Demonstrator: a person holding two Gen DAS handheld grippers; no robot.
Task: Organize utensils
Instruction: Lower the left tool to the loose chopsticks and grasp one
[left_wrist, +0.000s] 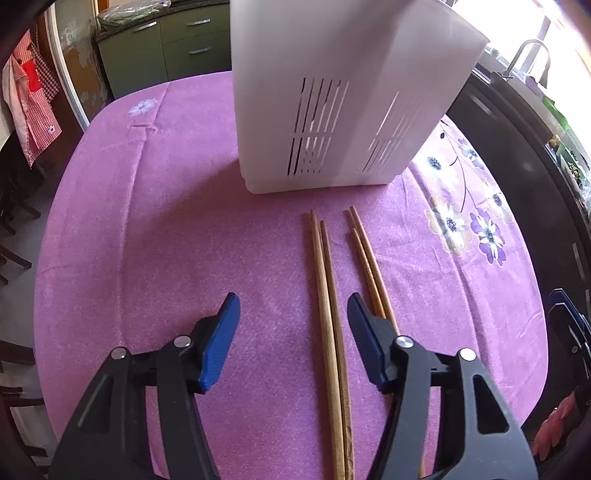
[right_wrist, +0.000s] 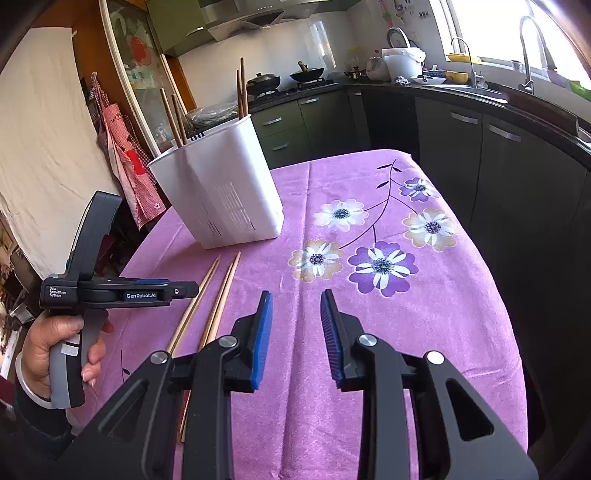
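Nearest, the left gripper (left_wrist: 293, 341) and right gripper (right_wrist: 295, 334) hover spread and empty; between the left's fingers lie thin, stiff, likely light and slippery wooden chopsticks (left_wrist: 327, 314), best pinched mid-shaft, before the far white holder (left_wrist: 332, 110).

a home kitchen: green cabinets (right_wrist: 284, 127) under a dark countertop (right_wrist: 480, 92), woks on a stove (right_wrist: 306, 74), a range hood (right_wrist: 251, 20), a sink faucet (right_wrist: 528, 48), and a checked apron (right_wrist: 125, 155) hanging nearby.
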